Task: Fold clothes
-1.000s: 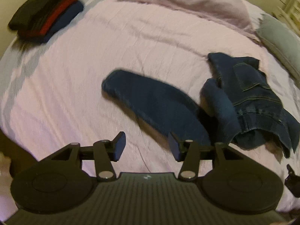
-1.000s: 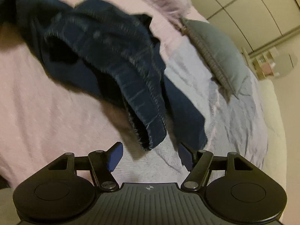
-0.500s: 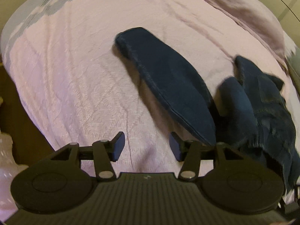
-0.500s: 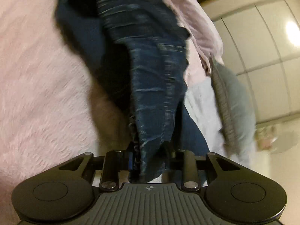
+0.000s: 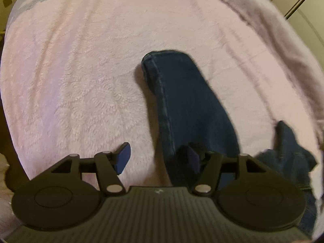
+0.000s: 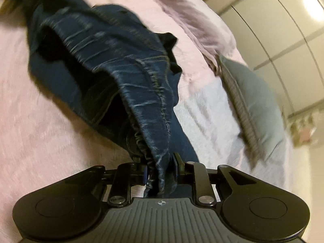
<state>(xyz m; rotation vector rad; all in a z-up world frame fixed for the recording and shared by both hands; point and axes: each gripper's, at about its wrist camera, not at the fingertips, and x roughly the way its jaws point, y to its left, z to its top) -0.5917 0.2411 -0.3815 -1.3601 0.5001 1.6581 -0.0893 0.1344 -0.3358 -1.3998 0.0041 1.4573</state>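
The step in hand is picking up and spreading a pair of dark blue jeans (image 6: 125, 77) that lies crumpled on a pink bedspread (image 5: 81, 81).

Right gripper (image 6: 161, 174): the jaws are pressed in on a bunched fold of denim at what looks like the waistband end. The cloth fills the gap between the pads and rises away from the gripper toward the far left of its view.

Left gripper (image 5: 158, 158): the jaws are opening and stand wide, with no grip on anything. One jeans leg (image 5: 188, 101) runs from the far hem toward the gripper, its left seam edge passing between the fingers. The right finger (image 5: 192, 159) sits over the denim; the left finger (image 5: 122, 157) is over bare bedspread.

Judged next move: the left gripper lowers onto the seam edge of the leg and closes, so that both ends can be drawn apart and the garment laid flat.

Edges and room:
- Left of the leg, the bedspread is open and flat; this is the likely laying area.
- Far right, a grey pillow (image 6: 253, 101) lies near the bed edge, beside a rumpled pink blanket (image 6: 192, 20).
- The bed's left edge curves close to the left gripper's view.
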